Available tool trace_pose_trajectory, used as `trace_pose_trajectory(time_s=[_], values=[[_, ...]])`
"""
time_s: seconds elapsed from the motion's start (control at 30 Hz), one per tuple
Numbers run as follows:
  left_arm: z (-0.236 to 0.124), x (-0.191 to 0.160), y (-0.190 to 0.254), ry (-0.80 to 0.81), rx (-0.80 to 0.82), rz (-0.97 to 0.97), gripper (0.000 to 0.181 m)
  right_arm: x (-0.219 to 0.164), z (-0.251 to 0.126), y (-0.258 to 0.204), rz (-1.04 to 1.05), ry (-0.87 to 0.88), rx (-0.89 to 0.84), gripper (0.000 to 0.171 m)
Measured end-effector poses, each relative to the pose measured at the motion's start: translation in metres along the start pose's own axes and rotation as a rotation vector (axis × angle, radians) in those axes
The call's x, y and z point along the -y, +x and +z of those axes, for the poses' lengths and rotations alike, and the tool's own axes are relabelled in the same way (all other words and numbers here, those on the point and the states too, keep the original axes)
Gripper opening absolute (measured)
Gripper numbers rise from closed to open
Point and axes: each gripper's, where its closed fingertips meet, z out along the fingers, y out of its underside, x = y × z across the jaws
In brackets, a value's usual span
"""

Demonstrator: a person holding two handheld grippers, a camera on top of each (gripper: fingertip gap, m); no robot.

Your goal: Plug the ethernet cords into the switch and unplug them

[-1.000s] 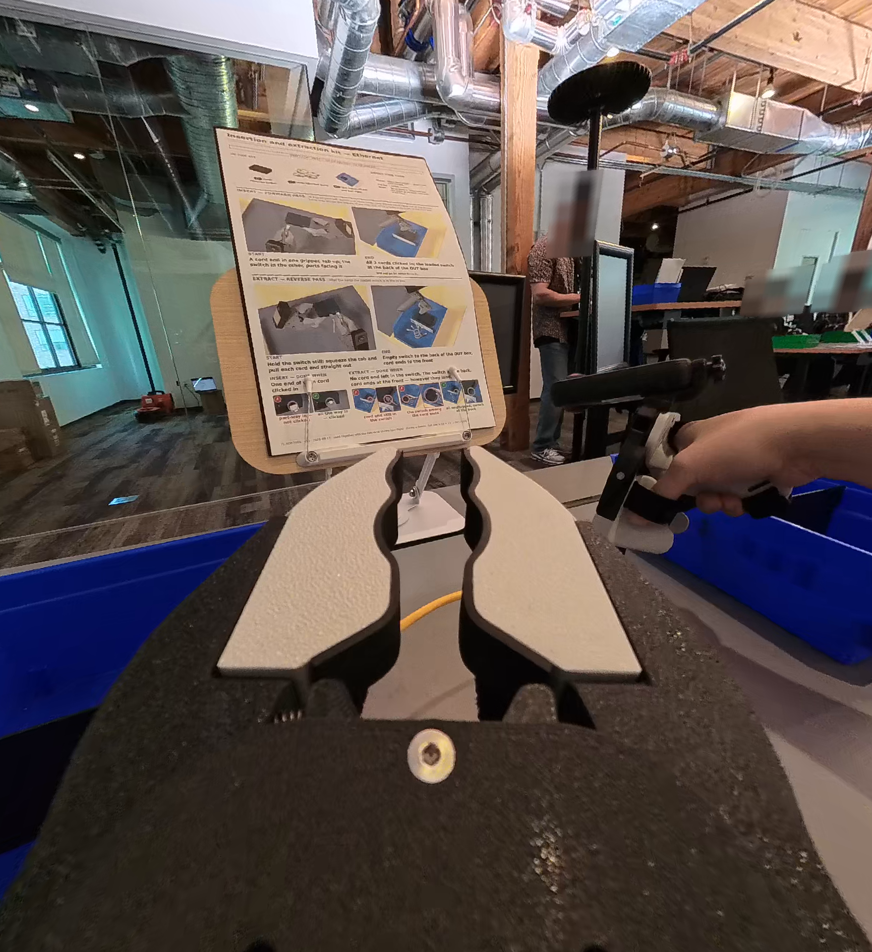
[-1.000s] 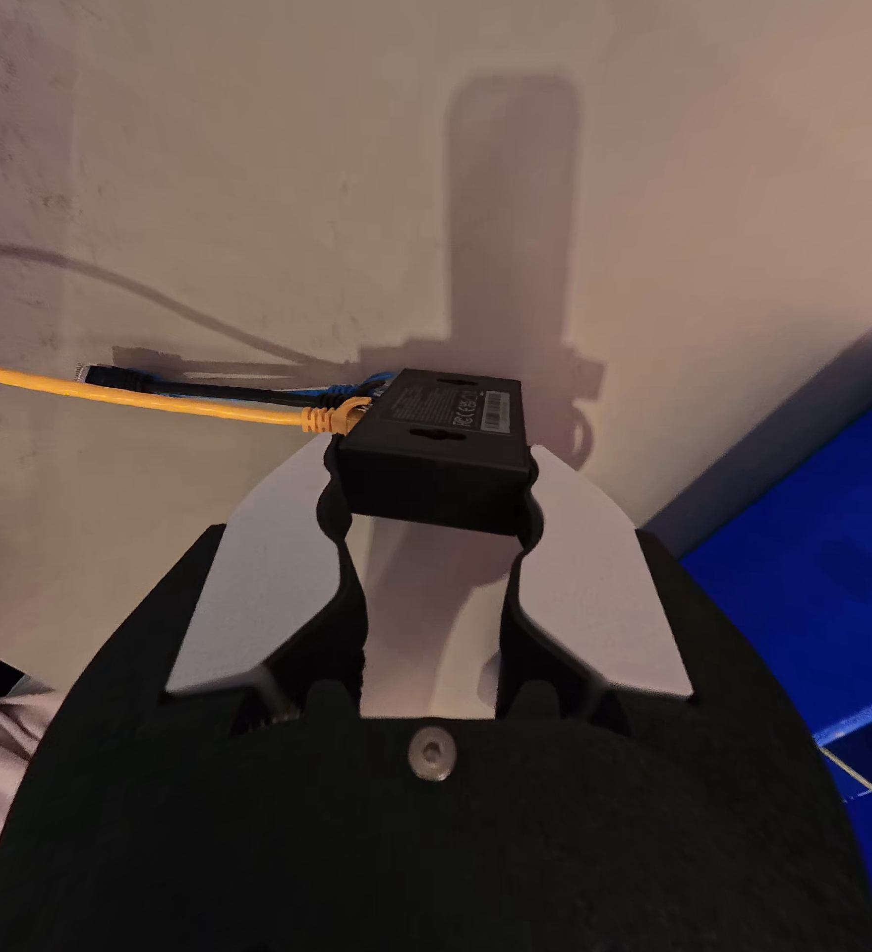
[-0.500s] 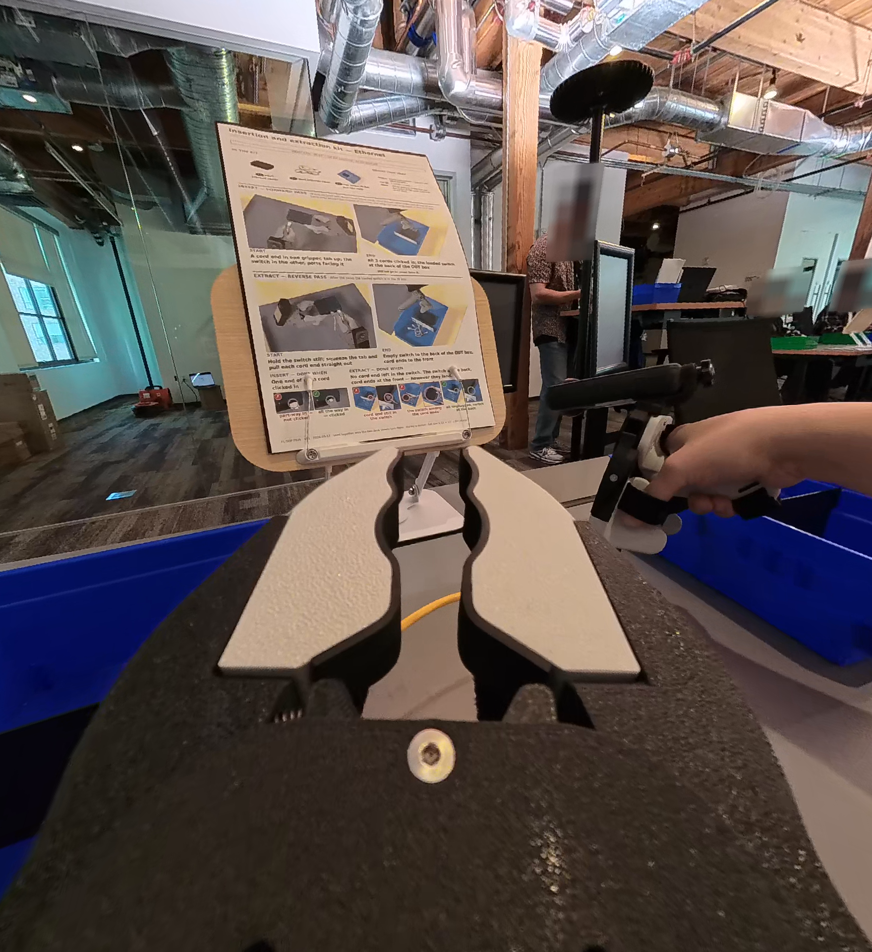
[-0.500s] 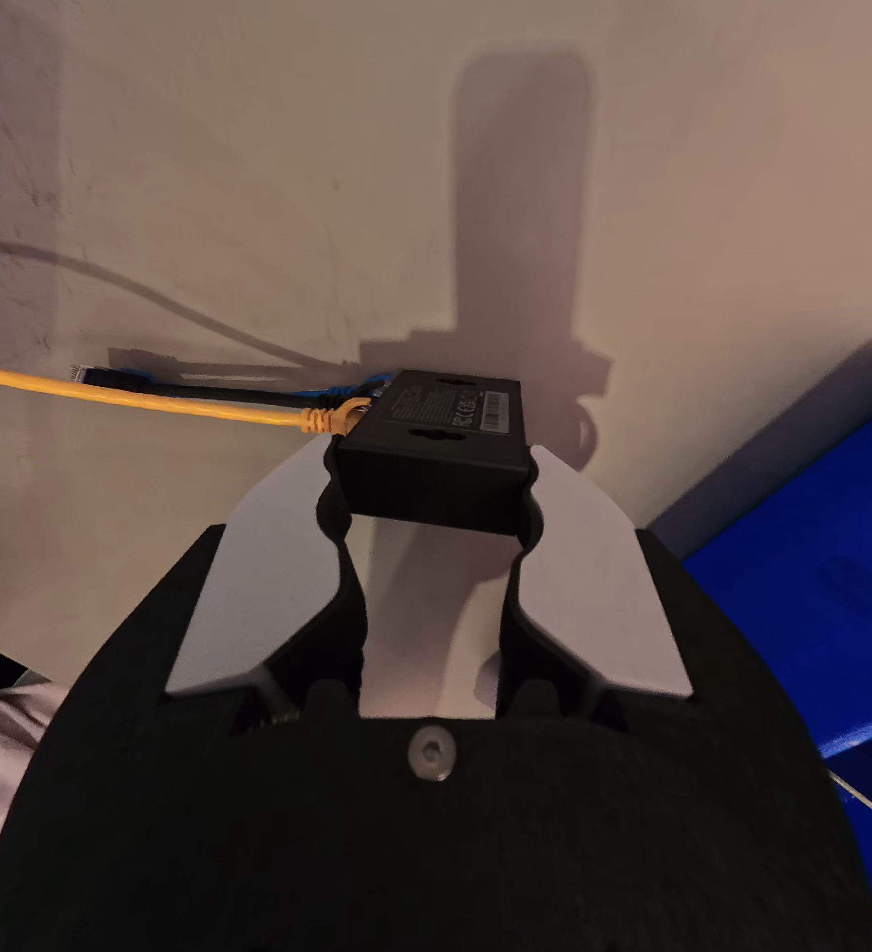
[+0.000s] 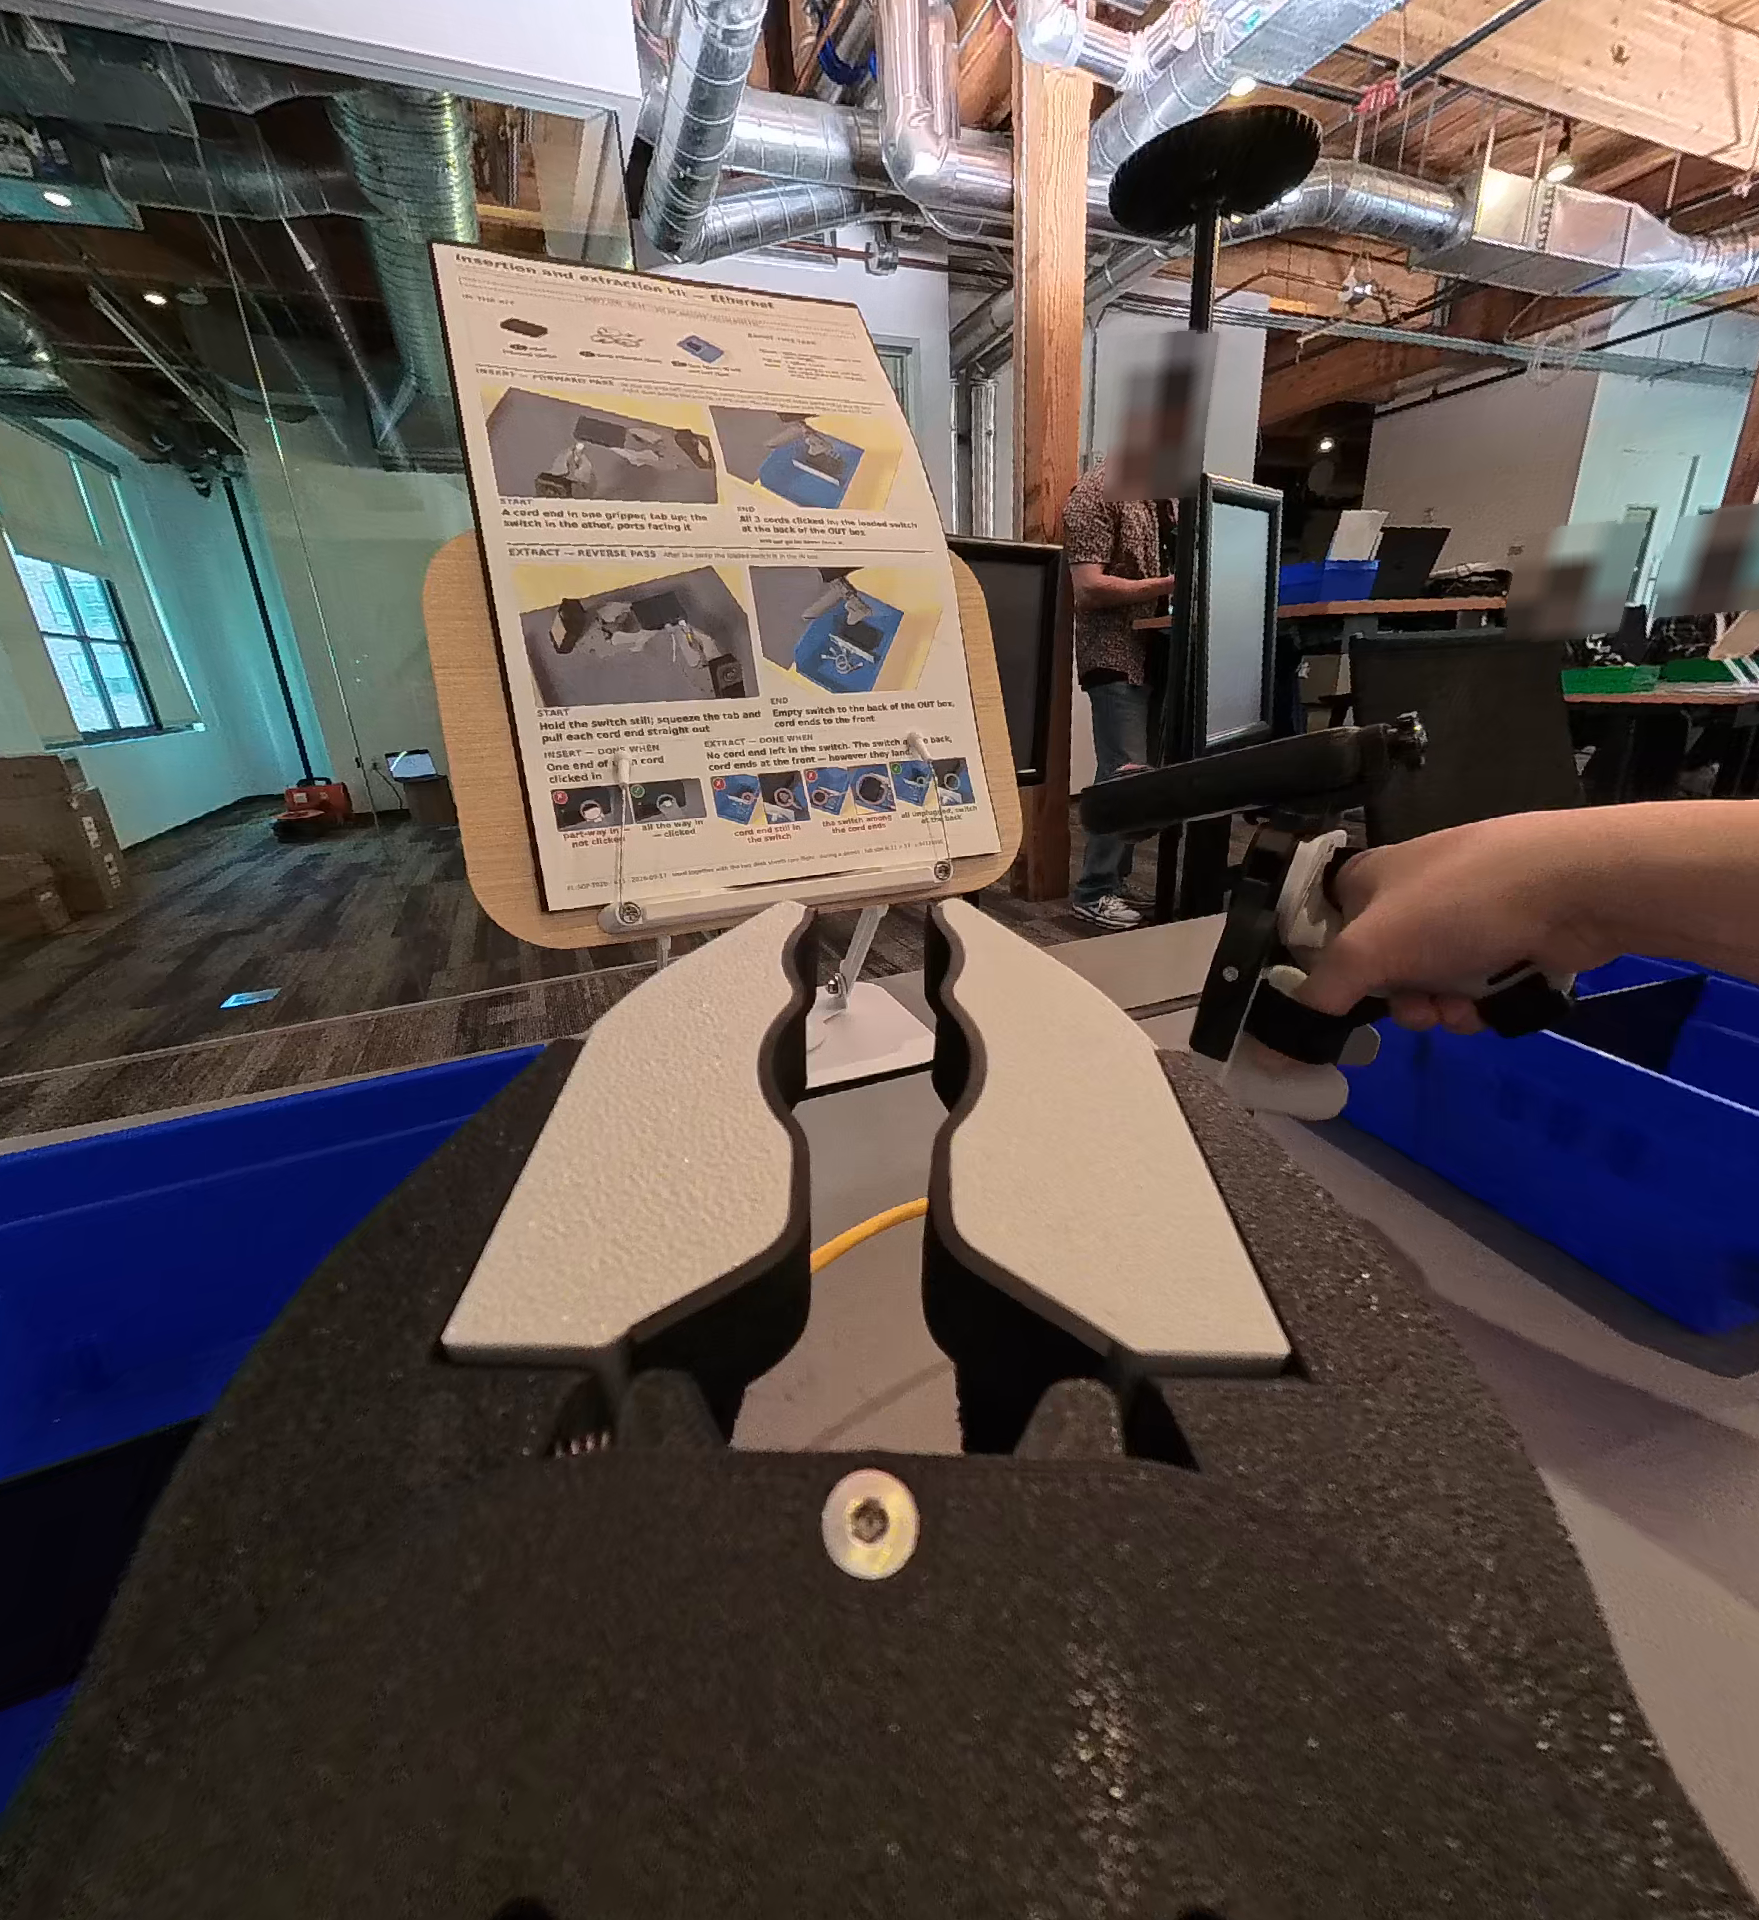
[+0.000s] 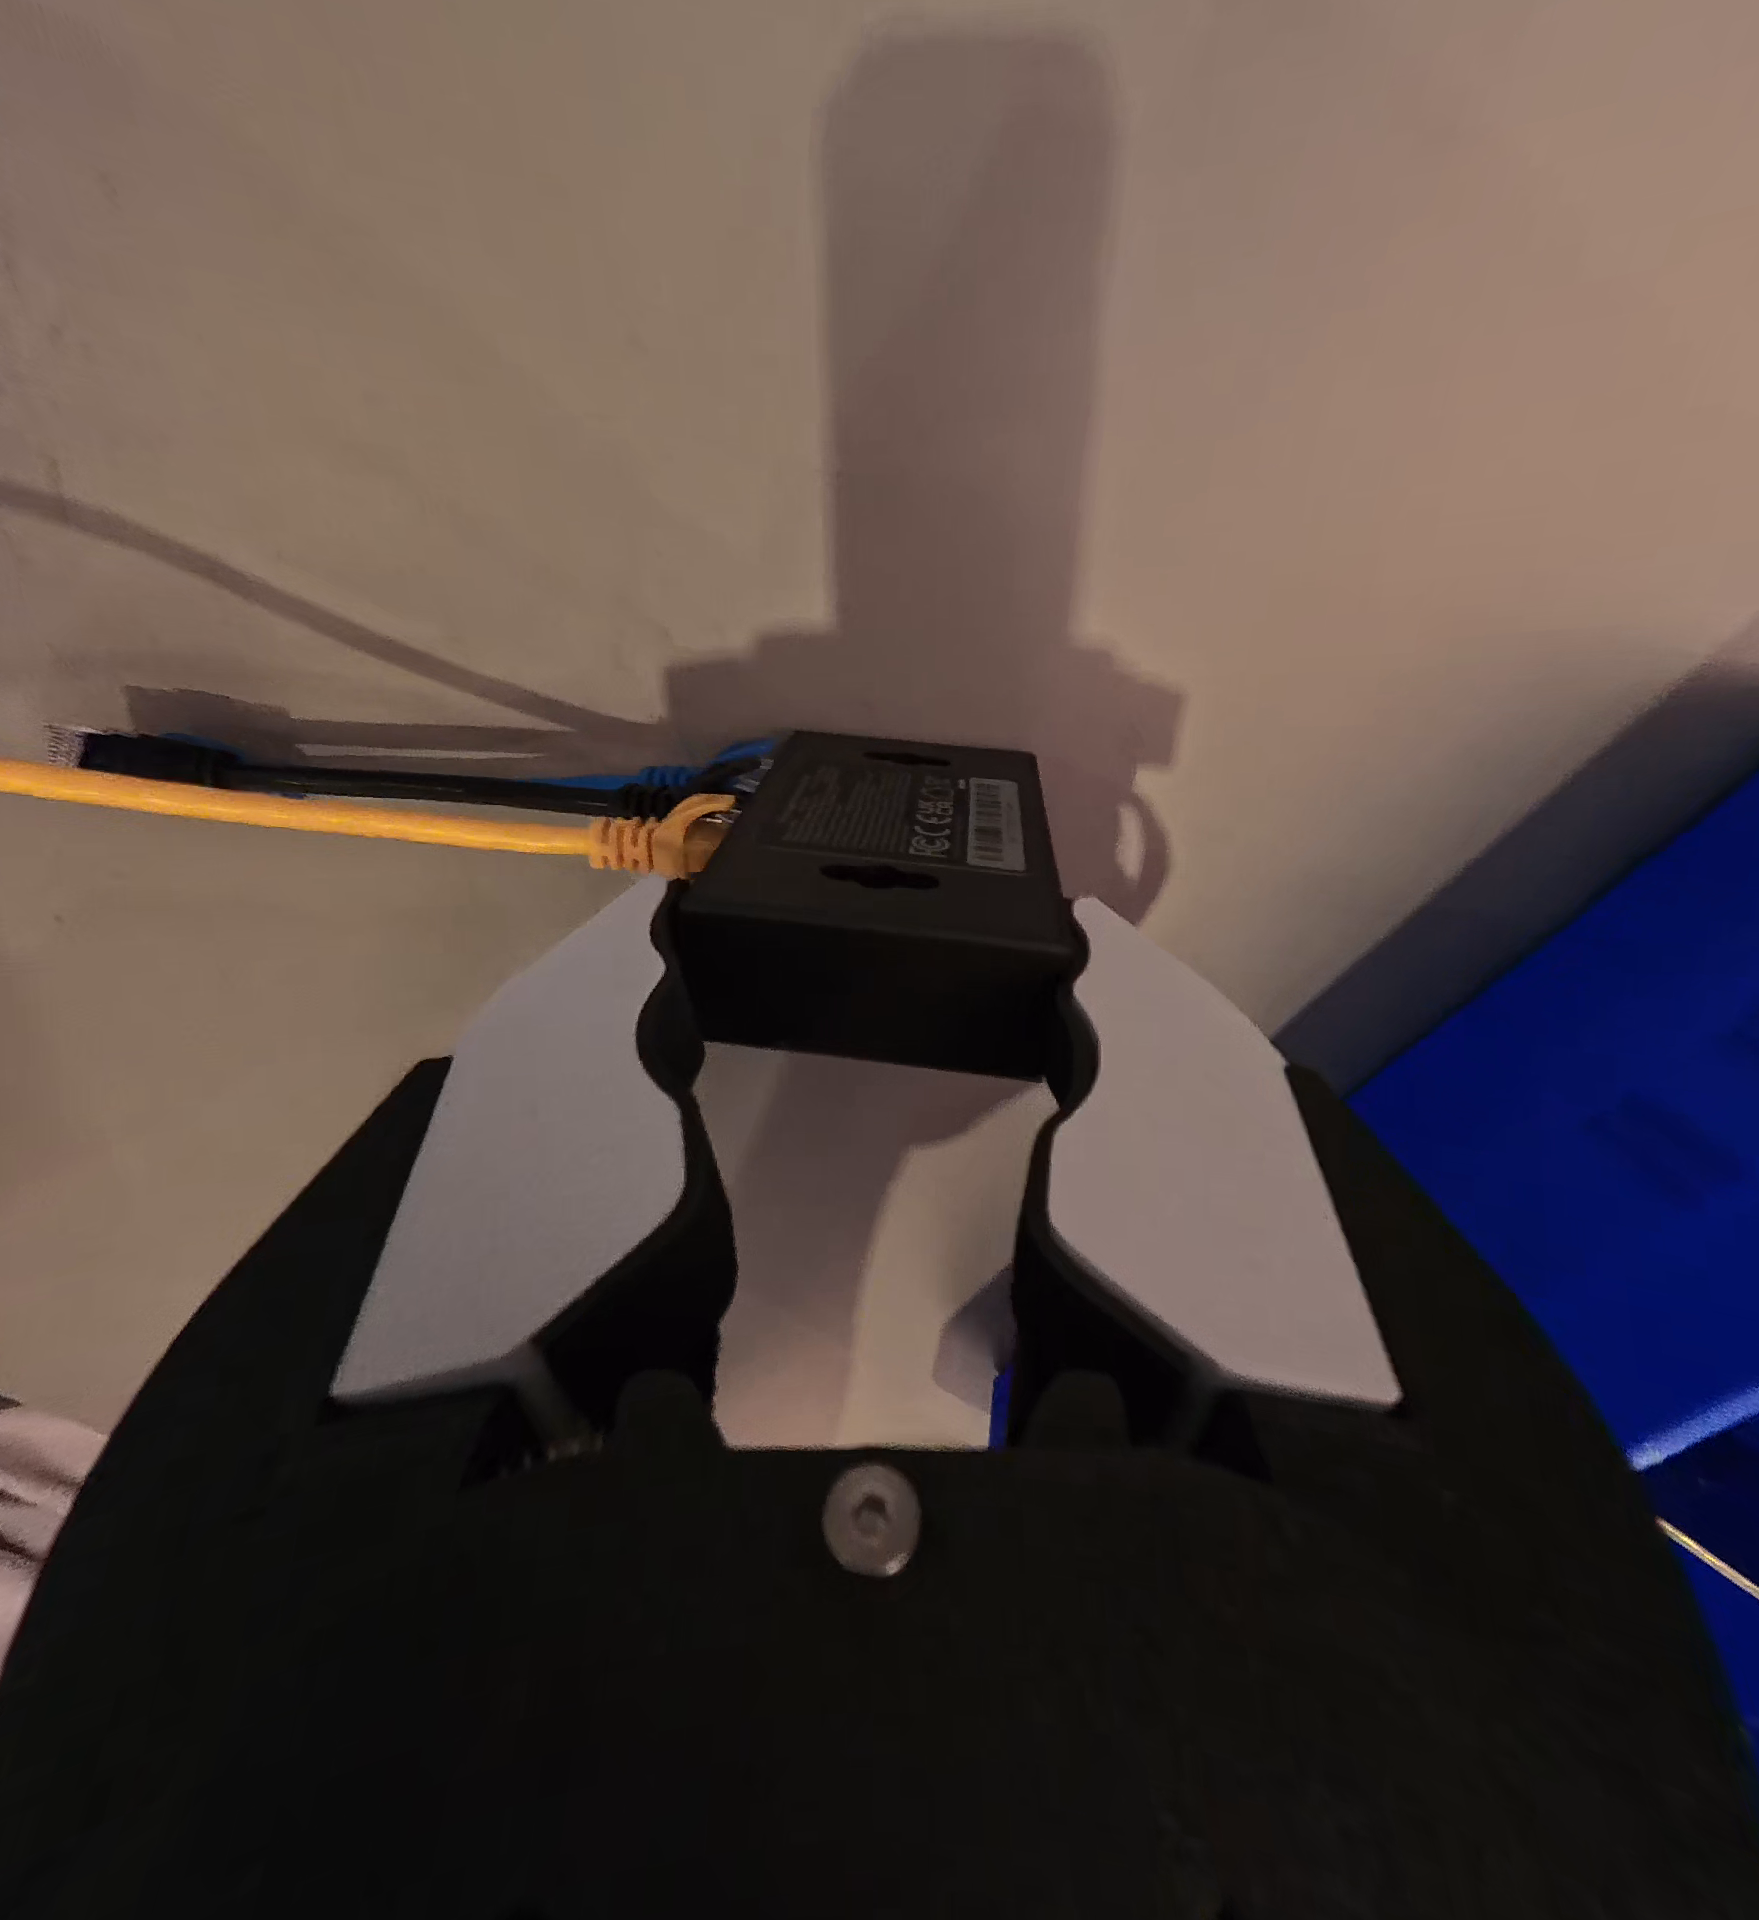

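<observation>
Three cords sit in the ports of the switch [image 6: 880,894]: a yellow cord [image 6: 262,810], a black cord [image 6: 418,781] and a blue cord [image 6: 683,772], the last mostly hidden behind the others. The right gripper [image 6: 870,961] is clamped on the switch across its near end, holding it just above the pale table [image 6: 439,312] with its labelled underside turned up and the ports facing left. The black cord's free plug lies on the table well to the left.

The left gripper [image 5: 867,940] hangs above the table with its jaws a narrow gap apart and nothing between them; a stretch of yellow cord passes below that gap (whether it touches the table there cannot be told).

Judging from all three plugs being seated, the plugging half looks done and the unplugging is in hand. The next move calls for the left gripper to reach a plug, press its tab and draw it straight out while the right holds the switch steady.

Blue bins flank the table: a left bin [image 5: 179,1226] and a right bin [image 5: 1581,1174]. No contents show in the visible parts of either.
</observation>
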Motion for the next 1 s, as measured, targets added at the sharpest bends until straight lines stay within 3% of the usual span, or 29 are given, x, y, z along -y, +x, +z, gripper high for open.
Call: trace_pose_trajectory(time_s=[0.3, 0.63, 1.0], values=[[0.0, 0.0, -0.005, -0.002, 0.006, -0.023, 0.019, 0.002, 0.001, 0.001, -0.041, -0.007, -0.03, 0.063], [-0.002, 0.004, -0.007, 0.017, 0.007, -0.037, 0.019, 0.009, -0.011, 0.002, 0.006, 0.056, 0.095, 0.063], [-0.004, 0.007, -0.009, 0.034, 0.005, -0.04, 0.019, 0.029, -0.089, 0.029, 0.195, 0.246, 0.318, 0.063]])
